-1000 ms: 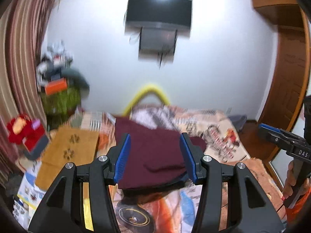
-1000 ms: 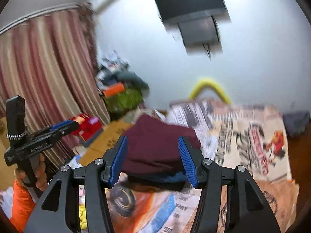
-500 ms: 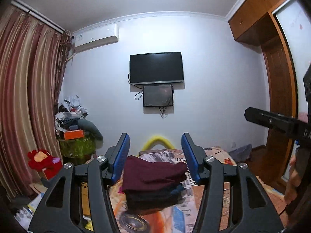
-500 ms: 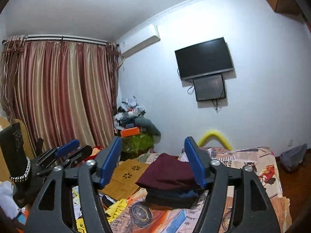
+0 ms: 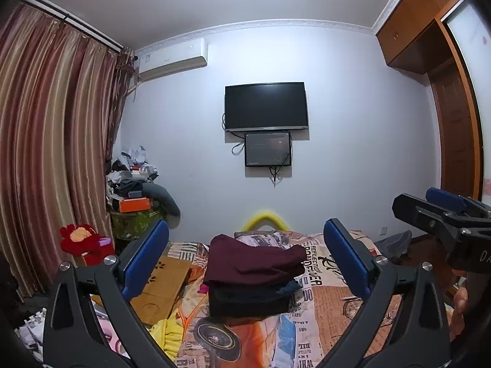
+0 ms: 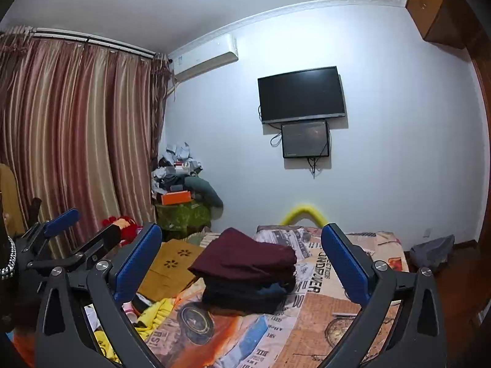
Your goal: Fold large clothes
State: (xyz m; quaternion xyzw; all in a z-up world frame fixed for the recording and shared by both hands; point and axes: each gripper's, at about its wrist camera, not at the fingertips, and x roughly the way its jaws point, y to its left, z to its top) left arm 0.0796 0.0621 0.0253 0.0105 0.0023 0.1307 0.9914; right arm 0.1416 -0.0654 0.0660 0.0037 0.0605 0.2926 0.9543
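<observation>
Folded clothes [image 5: 254, 279] sit in a stack on the bed [image 5: 334, 303], a maroon garment [image 6: 245, 260] on top and darker folded pieces [image 6: 245, 296] beneath it. The stack lies toward the left half of the patterned bedspread, ahead of both grippers and well clear of them.

Seen from its own camera, the left gripper [image 5: 245, 260] has just been opening and now stands spread wide, released, its blue pads [image 5: 147, 257] far apart. Nothing is between them; the stack only shows through the gap, farther off on the bed. In the right wrist view this gripper [image 6: 76, 230] appears at the left edge, level and pointing toward the far wall.

The right gripper [image 6: 241, 259] has likewise just been opening and is released, pads wide, holding and touching nothing. From the left wrist view it [image 5: 429, 208] enters at the right edge, with part of a hand [image 5: 458, 312] below it.

Left of the stack, a brown cardboard sheet [image 5: 162, 288] and a yellow cloth [image 5: 165, 334] lie at the bed's left edge, with a red plush toy [image 5: 81, 240] and striped curtains [image 5: 46, 153] beyond. Right of the stack the bedspread is bare to its far-right edge, where a grey bundle [image 6: 432, 253] rests on the floor. Behind the bed a yellow curved tube [image 5: 265, 217] rises against the white wall under a dark television [image 5: 265, 105].
</observation>
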